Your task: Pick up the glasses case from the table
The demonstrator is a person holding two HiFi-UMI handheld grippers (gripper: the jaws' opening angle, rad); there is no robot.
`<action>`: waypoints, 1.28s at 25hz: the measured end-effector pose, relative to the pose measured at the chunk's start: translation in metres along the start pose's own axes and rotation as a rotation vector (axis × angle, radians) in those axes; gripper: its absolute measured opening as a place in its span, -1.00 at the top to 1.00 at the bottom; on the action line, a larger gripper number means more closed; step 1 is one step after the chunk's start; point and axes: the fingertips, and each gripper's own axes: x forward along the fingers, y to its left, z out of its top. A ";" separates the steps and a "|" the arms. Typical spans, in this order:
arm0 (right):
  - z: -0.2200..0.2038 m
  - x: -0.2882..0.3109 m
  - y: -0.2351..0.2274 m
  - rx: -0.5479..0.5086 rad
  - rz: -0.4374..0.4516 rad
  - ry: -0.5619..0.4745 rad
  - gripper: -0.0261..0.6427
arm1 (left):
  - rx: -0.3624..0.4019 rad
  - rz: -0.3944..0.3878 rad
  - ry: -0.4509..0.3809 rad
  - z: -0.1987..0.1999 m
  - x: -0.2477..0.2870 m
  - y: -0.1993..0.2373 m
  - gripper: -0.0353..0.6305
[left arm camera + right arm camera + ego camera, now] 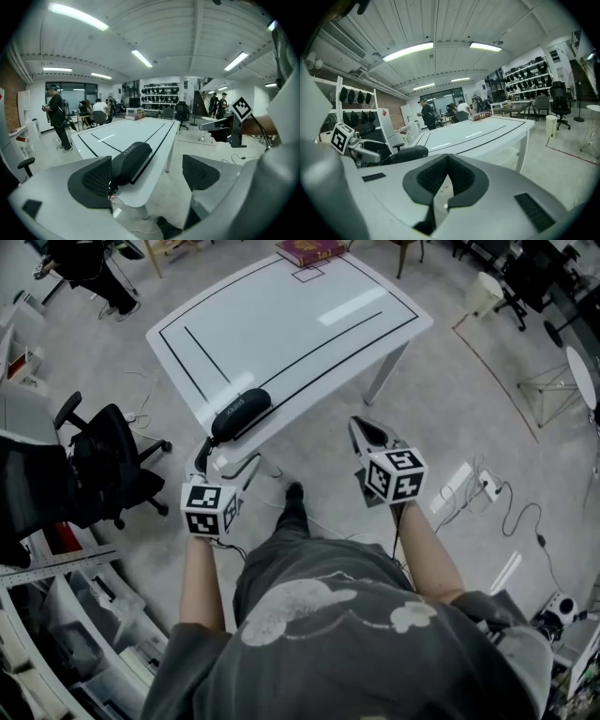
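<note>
The black oblong glasses case (pixel 241 413) lies on the near corner of the white table (pixel 309 324), along a black line. My left gripper (pixel 225 463) hangs just short of that corner, open wide with nothing between its pads. In the left gripper view the case (pixel 133 159) sits just ahead, its near end hidden behind the left pad (pixel 93 180), while the left gripper (pixel 147 176) itself is over the table's edge and the floor. My right gripper (pixel 368 432) is shut and empty, off the table's near edge to the right. Its pads meet in the right gripper view (pixel 447 161), where the case (pixel 410 153) shows at left.
A dark red book (pixel 309 249) lies at the table's far edge. A black office chair (pixel 108 460) stands on the floor to the left. Cables and a power strip (pixel 487 486) lie on the floor to the right. People stand at the room's far end (pixel 56 117).
</note>
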 end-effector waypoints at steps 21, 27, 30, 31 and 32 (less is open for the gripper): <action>0.029 0.097 -0.004 -0.046 0.032 0.098 0.92 | 0.233 -0.223 0.395 -0.042 0.093 0.030 -0.44; 0.036 0.106 -0.009 -0.051 0.031 0.095 0.92 | 0.228 -0.242 0.398 -0.044 0.094 0.029 -0.12; 0.040 0.108 -0.011 -0.050 0.031 0.090 0.92 | 0.230 -0.239 0.409 -0.044 0.094 0.029 -0.09; 0.041 0.108 -0.011 -0.050 0.031 0.088 0.92 | 0.234 -0.236 0.409 -0.044 0.095 0.029 -0.08; 0.042 0.107 -0.011 -0.049 0.031 0.085 0.92 | 0.235 -0.231 0.406 -0.044 0.095 0.029 -0.08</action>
